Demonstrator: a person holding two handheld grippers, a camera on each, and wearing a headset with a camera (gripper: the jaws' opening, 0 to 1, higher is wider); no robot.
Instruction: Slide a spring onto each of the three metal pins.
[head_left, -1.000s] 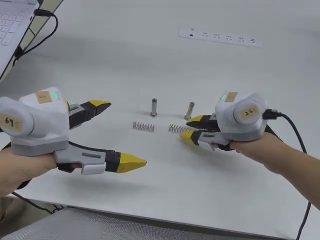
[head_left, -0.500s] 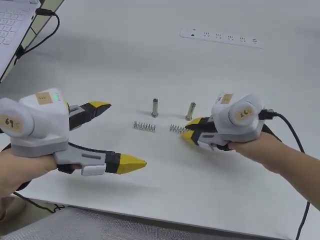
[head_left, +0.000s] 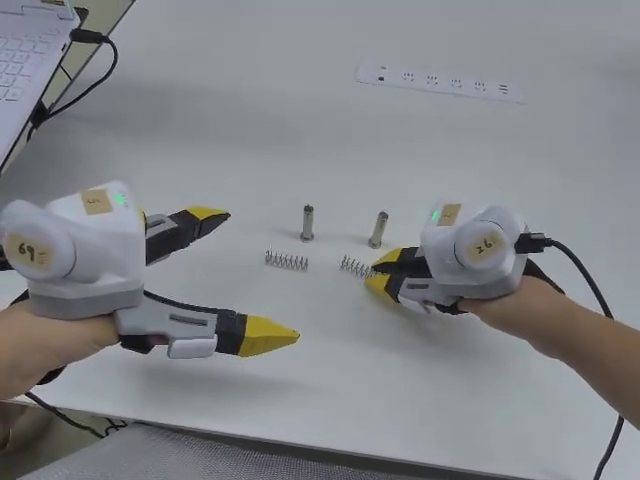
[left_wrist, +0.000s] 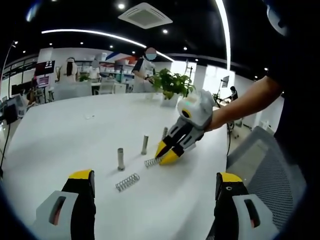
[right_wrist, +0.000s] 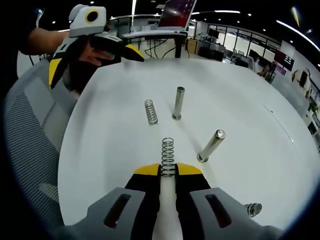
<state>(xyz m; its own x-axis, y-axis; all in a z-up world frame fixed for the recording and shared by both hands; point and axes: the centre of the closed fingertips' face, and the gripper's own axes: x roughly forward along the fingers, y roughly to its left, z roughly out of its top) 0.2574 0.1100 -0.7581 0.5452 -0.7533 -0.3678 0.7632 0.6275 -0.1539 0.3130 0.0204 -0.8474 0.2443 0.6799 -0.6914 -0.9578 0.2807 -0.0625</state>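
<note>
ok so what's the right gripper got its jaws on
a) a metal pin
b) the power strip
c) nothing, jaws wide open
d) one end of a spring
d: in the right gripper view the right gripper has its yellow tips drawn in on the near end of a spring, and the nearest pin stands apart from the jaws, off to one side.

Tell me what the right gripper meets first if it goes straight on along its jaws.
The nearer spring, its end between the jaws; past it, probably the farther pin.
</note>
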